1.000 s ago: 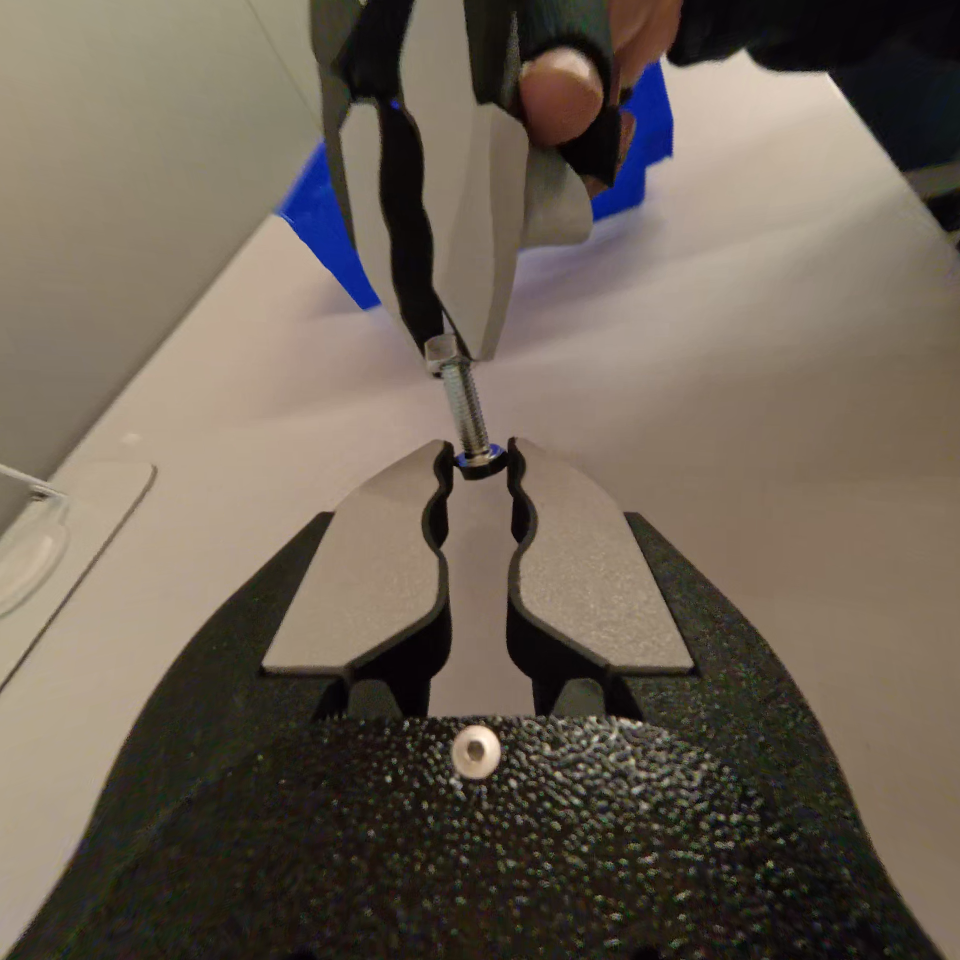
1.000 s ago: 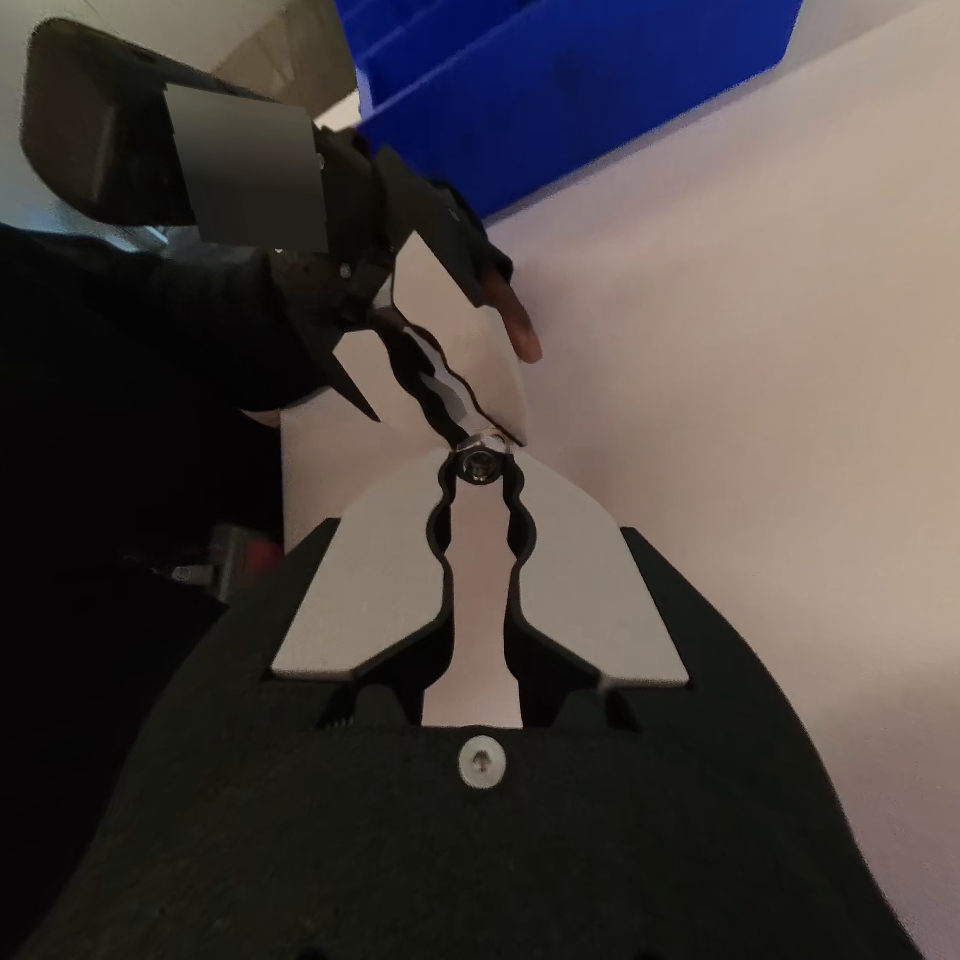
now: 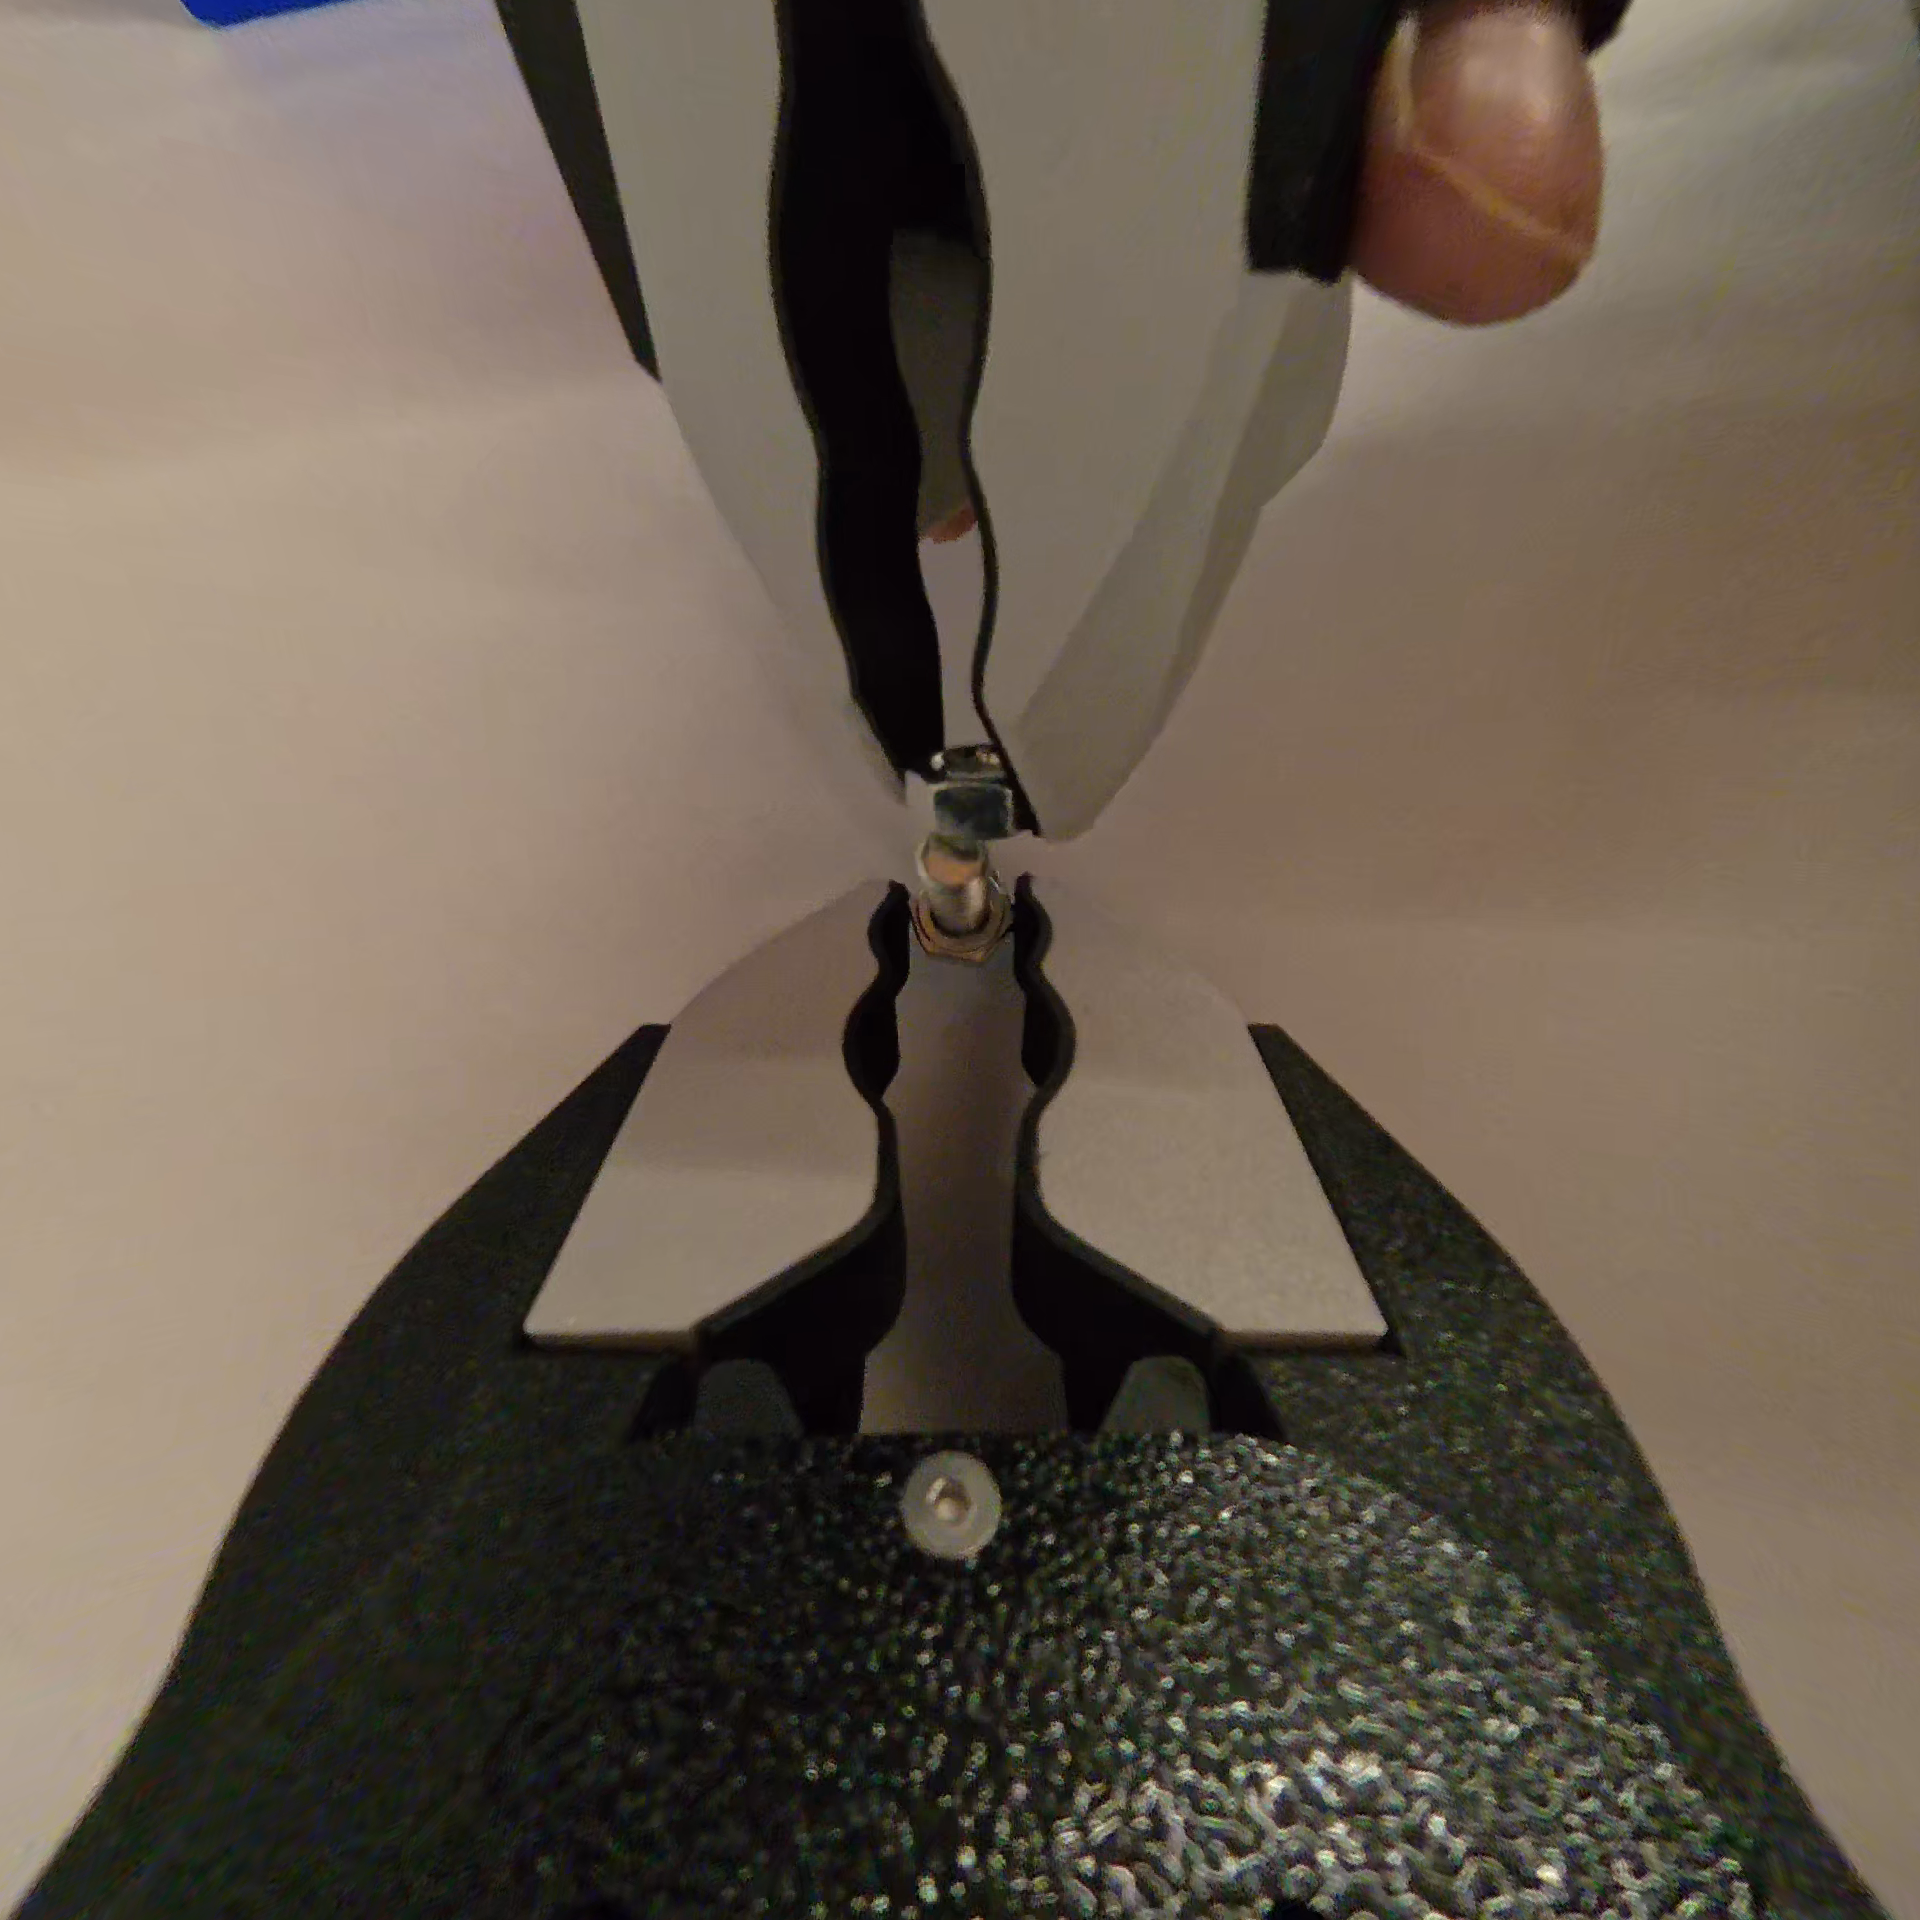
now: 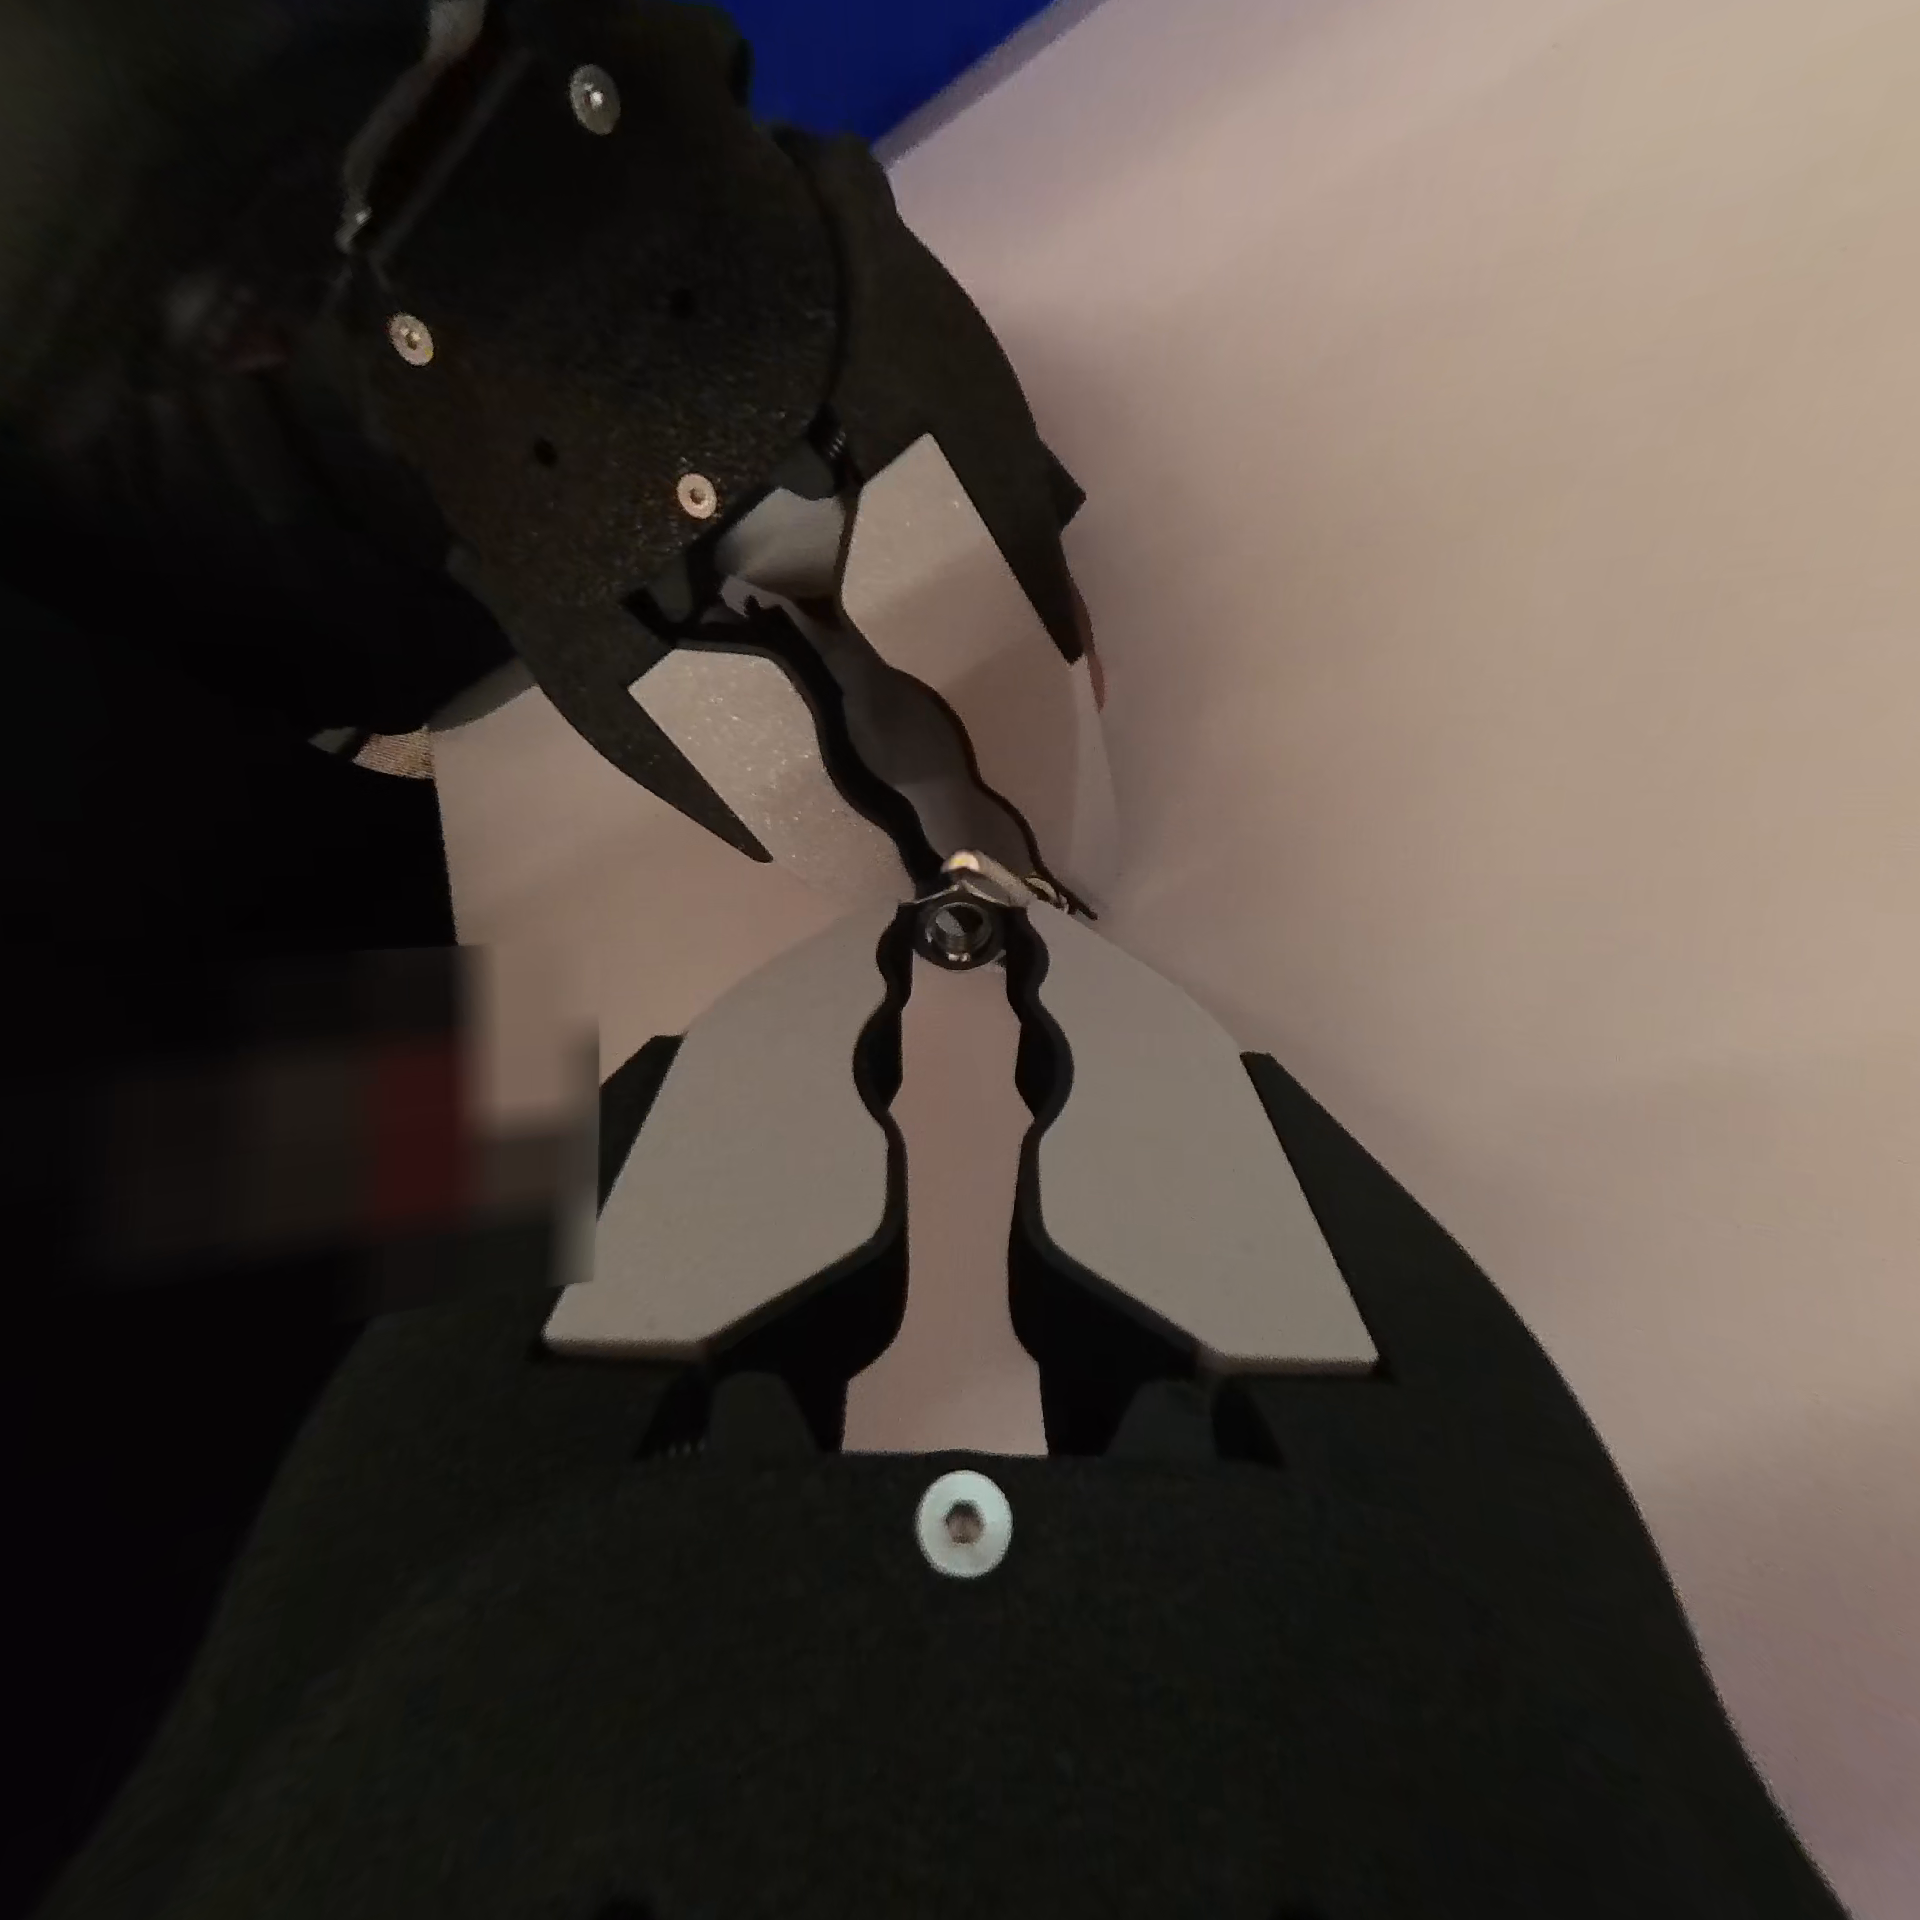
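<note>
Bolt [image 3: 954,878] small, rigid, slick steel; left gripper [image 3: 954,928] pinches its head, right gripper [image 4: 961,932] clamps nut [image 4: 956,928]; grip flats.

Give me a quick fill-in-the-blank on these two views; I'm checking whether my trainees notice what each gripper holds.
1. The left gripper pinches one end of a threaded metal ___.
2. The right gripper pinches a small hex ___ with a hole through its middle.
3. The object at the top edge of the right wrist view is coloured ___.

Missing words: bolt; nut; blue.
</note>
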A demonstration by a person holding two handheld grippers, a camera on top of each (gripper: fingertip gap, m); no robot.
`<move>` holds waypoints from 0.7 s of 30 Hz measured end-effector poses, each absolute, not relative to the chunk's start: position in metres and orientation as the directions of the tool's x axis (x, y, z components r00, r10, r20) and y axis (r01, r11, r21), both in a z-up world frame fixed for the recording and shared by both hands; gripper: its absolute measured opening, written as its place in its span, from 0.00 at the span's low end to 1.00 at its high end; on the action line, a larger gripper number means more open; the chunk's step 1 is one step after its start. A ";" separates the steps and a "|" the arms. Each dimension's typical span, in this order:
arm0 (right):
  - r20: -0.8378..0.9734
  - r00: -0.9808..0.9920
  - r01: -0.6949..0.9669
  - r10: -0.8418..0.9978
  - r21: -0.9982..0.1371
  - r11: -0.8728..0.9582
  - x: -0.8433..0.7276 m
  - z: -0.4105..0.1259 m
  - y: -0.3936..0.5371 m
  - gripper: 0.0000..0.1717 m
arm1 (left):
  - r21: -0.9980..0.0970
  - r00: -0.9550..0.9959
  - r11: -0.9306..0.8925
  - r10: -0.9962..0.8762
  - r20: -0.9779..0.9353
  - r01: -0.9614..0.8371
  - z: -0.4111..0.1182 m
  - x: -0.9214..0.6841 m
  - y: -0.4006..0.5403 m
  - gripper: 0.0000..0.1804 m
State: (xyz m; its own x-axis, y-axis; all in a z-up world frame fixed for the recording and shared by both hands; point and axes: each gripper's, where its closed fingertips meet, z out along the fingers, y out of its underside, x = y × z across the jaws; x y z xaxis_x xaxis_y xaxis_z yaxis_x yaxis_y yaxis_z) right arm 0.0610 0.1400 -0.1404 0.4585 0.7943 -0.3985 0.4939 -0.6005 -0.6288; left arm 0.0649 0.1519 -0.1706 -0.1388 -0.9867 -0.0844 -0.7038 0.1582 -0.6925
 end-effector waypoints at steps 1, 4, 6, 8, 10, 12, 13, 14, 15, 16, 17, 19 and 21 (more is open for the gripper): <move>-0.399 0.457 0.493 0.795 -0.630 -0.600 0.061 -0.140 0.140 0.10 | -0.695 -0.135 0.165 -0.986 -0.097 -0.700 -0.170 0.065 0.152 0.10; -0.393 0.458 0.499 0.797 -0.629 -0.597 0.062 -0.141 0.140 0.10 | -0.701 -0.122 0.181 -0.984 -0.134 -0.690 -0.169 0.065 0.154 0.10; -0.386 0.451 0.506 0.805 -0.632 -0.587 0.062 -0.140 0.140 0.10 | -0.702 -0.109 0.184 -0.983 -0.151 -0.688 -0.168 0.065 0.156 0.10; -0.366 0.447 0.514 0.816 -0.642 -0.570 0.063 -0.139 0.142 0.10 | -0.702 -0.098 0.184 -0.982 -0.161 -0.688 -0.168 0.065 0.157 0.10; -0.339 0.436 0.524 0.834 -0.658 -0.541 0.063 -0.136 0.142 0.10 | -0.698 -0.095 0.170 -0.985 -0.146 -0.695 -0.169 0.064 0.156 0.10; -0.311 0.418 0.545 0.854 -0.666 -0.509 0.061 -0.133 0.142 0.10 | -0.694 -0.088 0.160 -0.986 -0.138 -0.702 -0.169 0.064 0.157 0.10; -0.291 0.416 0.561 0.862 -0.664 -0.495 0.061 -0.133 0.142 0.10 | -0.692 -0.087 0.159 -0.987 -0.138 -0.704 -0.169 0.064 0.157 0.10; -0.267 0.418 0.580 0.868 -0.658 -0.481 0.062 -0.133 0.144 0.10 | -0.690 -0.087 0.158 -0.987 -0.137 -0.706 -0.169 0.064 0.157 0.10; -0.243 0.418 0.599 0.875 -0.650 -0.467 0.062 -0.133 0.145 0.10 | -0.686 -0.089 0.157 -0.987 -0.133 -0.710 -0.170 0.064 0.156 0.10; -0.224 0.414 0.616 0.882 -0.644 -0.453 0.062 -0.132 0.146 0.10 | -0.683 -0.093 0.154 -0.988 -0.125 -0.714 -0.170 0.064 0.156 0.10; -0.212 0.405 0.630 0.889 -0.640 -0.440 0.061 -0.131 0.147 0.10 | -0.682 -0.096 0.152 -0.988 -0.119 -0.716 -0.170 0.064 0.155 0.10; -0.197 0.384 0.660 0.902 -0.625 -0.417 0.059 -0.130 0.146 0.10 | -0.682 -0.109 0.147 -0.989 -0.100 -0.717 -0.171 0.064 0.153 0.10; -0.178 0.369 0.702 0.912 -0.589 -0.399 0.060 -0.132 0.145 0.10 | -0.682 -0.118 0.146 -0.989 -0.088 -0.717 -0.171 0.065 0.151 0.10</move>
State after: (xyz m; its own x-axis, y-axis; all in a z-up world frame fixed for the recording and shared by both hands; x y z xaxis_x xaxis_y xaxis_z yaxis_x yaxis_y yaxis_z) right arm 0.0600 0.1451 -0.1319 0.3695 0.9121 -0.1775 0.7025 -0.3992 -0.5892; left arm 0.0647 0.1513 -0.1712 -0.1177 -0.9892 -0.0877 -0.7171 0.1457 -0.6816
